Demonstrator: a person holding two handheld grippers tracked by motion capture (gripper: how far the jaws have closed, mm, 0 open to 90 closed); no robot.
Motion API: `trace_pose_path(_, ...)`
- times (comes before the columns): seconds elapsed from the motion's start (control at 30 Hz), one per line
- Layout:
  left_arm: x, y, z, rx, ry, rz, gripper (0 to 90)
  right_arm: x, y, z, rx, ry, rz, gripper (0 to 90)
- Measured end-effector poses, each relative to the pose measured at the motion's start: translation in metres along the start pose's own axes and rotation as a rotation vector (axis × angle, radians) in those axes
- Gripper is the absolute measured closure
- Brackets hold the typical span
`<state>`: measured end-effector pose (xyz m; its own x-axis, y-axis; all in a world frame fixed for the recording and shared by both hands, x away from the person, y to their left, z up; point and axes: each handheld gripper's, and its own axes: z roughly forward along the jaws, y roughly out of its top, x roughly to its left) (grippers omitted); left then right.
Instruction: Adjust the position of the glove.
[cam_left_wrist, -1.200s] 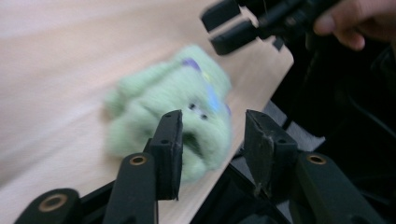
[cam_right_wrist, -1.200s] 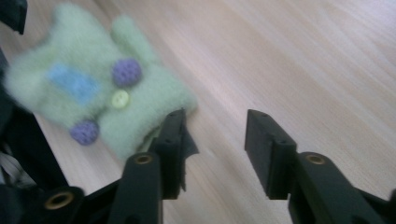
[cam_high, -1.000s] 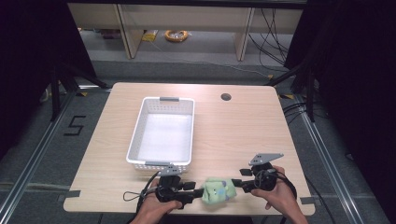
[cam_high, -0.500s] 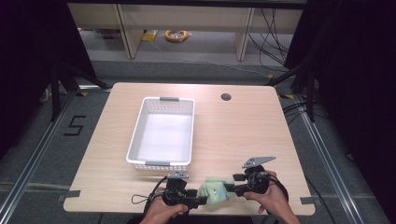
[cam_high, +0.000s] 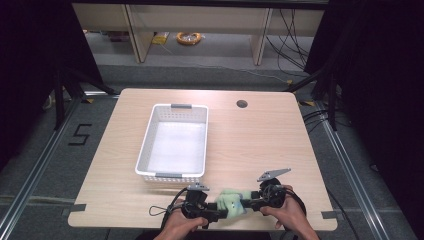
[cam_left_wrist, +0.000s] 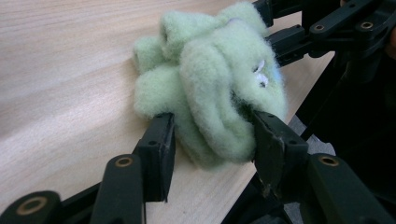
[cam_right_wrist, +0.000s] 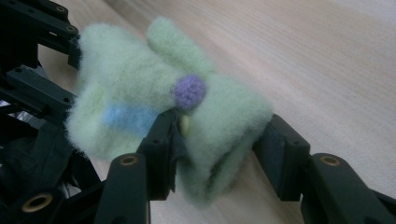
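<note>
A pale green fleece toy (cam_high: 231, 201) with a purple dot and a blue stripe lies near the table's front edge. My left gripper (cam_high: 220, 212) comes at it from the left. Its jaws have just been closing, and both pads press into the fleece (cam_left_wrist: 205, 93) in the left gripper view, so the left gripper (cam_left_wrist: 215, 140) is shut on it. My right gripper (cam_high: 247, 204) comes from the right. Its jaws have also just been closing, and the right gripper (cam_right_wrist: 219, 140) is shut on the other end of the toy (cam_right_wrist: 140, 93).
A white perforated basket (cam_high: 145, 145) stands on the wooden table (cam_high: 260, 145), left of centre and behind the grippers. A round cable hole (cam_high: 242, 104) sits near the far edge. The toy lies close to the front edge.
Both hands have come down and inward from either side of the toy. The jaws of both grippers have shut on it.
</note>
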<state>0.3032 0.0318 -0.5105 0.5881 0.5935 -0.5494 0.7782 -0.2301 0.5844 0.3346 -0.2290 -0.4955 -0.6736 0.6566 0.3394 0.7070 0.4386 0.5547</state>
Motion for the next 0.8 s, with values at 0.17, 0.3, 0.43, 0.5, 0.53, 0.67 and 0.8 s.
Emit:
trace_pose_path(0.17,0.0029,0.0031,0.0006,0.015,0.019,0.005,55.0,-0.0022,-0.0027,0.0017,0.003,0.038,0.022,55.1)
trace_pose_path(0.3,0.0033,0.0031,0.0018,0.013,0.012,0.015,59.2,-0.003,-0.0033,0.0021,-0.002,0.041,0.018,58.0)
trace_pose_path(0.43,0.0036,0.0017,0.0032,-0.004,-0.016,0.05,67.2,-0.0025,-0.0047,0.0022,-0.016,0.041,0.016,61.9)
trace_pose_path(0.5,0.0021,0.0013,0.0033,-0.011,-0.018,0.048,70.0,-0.0028,-0.0047,0.0025,-0.023,0.042,0.003,64.4)
trace_pose_path(0.53,0.0026,0.0012,0.003,-0.011,-0.016,0.051,71.1,-0.002,-0.0048,0.0024,-0.023,0.044,0.004,65.6)
trace_pose_path(0.67,0.0048,0.0017,0.0026,-0.012,-0.029,0.044,73.9,-0.001,-0.0054,0.0007,-0.03,0.039,-0.019,69.5)
trace_pose_path(0.8,0.0054,0.0033,0.0011,-0.012,-0.034,0.049,75.2,-0.0012,-0.0065,-0.0001,-0.046,0.054,-0.015,71.2)
